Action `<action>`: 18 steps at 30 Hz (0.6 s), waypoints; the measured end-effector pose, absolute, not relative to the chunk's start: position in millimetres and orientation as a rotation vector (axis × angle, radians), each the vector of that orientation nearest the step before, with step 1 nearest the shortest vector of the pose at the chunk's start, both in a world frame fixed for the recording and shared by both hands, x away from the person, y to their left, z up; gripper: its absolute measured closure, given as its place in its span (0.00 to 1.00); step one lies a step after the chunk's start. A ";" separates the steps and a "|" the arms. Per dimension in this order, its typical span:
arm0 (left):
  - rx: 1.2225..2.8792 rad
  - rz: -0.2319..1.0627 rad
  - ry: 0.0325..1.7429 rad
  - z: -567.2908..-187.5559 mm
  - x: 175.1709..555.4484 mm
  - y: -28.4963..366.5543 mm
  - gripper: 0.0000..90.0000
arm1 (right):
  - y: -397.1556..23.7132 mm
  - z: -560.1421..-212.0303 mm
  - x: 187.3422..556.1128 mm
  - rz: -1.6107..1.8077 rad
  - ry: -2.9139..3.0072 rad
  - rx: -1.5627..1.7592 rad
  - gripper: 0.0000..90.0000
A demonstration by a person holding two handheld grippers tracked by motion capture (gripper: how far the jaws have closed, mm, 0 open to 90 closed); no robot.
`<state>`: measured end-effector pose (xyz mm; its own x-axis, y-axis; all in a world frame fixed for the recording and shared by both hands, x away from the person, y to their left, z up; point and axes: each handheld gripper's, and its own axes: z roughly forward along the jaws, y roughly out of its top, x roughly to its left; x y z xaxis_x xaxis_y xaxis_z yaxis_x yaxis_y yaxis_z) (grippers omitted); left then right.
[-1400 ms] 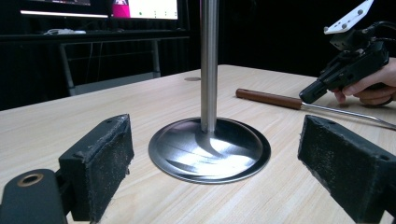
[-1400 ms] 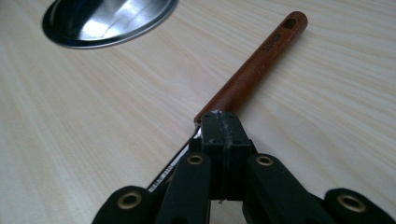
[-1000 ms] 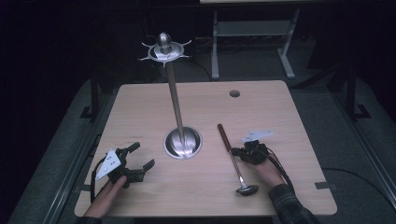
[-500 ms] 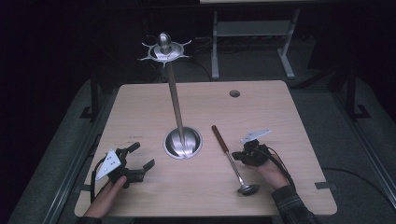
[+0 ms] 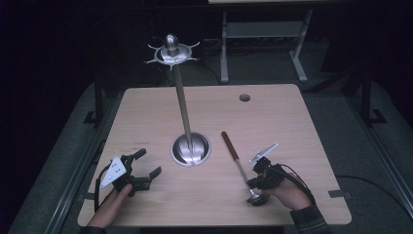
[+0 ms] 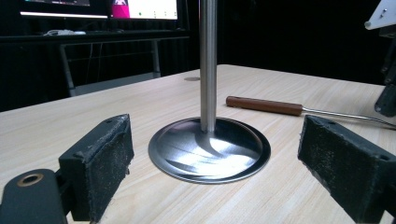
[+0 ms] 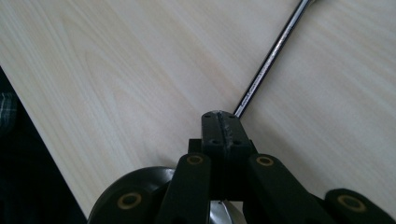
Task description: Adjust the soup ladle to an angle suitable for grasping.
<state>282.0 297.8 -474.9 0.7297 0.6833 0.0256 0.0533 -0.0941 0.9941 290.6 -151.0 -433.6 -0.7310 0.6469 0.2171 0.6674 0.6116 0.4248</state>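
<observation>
A metal stand rises from a round base (image 5: 191,149) at the table's middle, and its pole (image 6: 208,65) ends in a crown of hooks (image 5: 171,50). To the right of it lies a ladle with a wooden handle (image 5: 230,145) (image 6: 264,105) and a thin steel shaft (image 7: 268,65); its bowl (image 5: 256,198) points at the front edge. My right gripper (image 5: 253,181) (image 7: 220,128) is shut on the shaft just above the bowl. Front left, my left gripper (image 5: 147,163) (image 6: 219,177) is open and faces the base, with nothing between its jaws.
The wooden table (image 5: 272,122) has a small round hole (image 5: 244,97) at the back right. A metal frame (image 5: 263,34) stands on the dark floor behind it. Bare wood lies between the two grippers along the front edge.
The ladle's wooden handle end swung slightly left toward the stand. My right gripper, shut on the shaft, drew a little toward the front edge. The left gripper stayed still.
</observation>
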 end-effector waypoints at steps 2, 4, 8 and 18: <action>1.600 0.587 0.608 -474.8 282.0 297.7 0.11 | -148.7 -432.6 288.3 -0.745 -2.794 -1.151 1.00; 1.601 0.588 0.608 -474.8 281.9 297.5 0.11 | -146.3 -432.3 288.3 -0.742 -2.795 -1.138 1.00; 1.601 0.589 0.608 -474.8 282.0 297.4 0.11 | -138.8 -435.2 290.3 -0.704 -2.802 -1.110 1.00; 1.600 0.587 0.608 -474.8 282.0 297.7 0.11 | -135.6 -439.0 293.6 -0.660 -2.804 -1.107 1.00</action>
<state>282.0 297.7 -474.8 0.7302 0.6826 0.0282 0.0525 -0.0972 0.9939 293.6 -135.6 -439.0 -0.7413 0.6394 0.2039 0.6633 0.6516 0.3682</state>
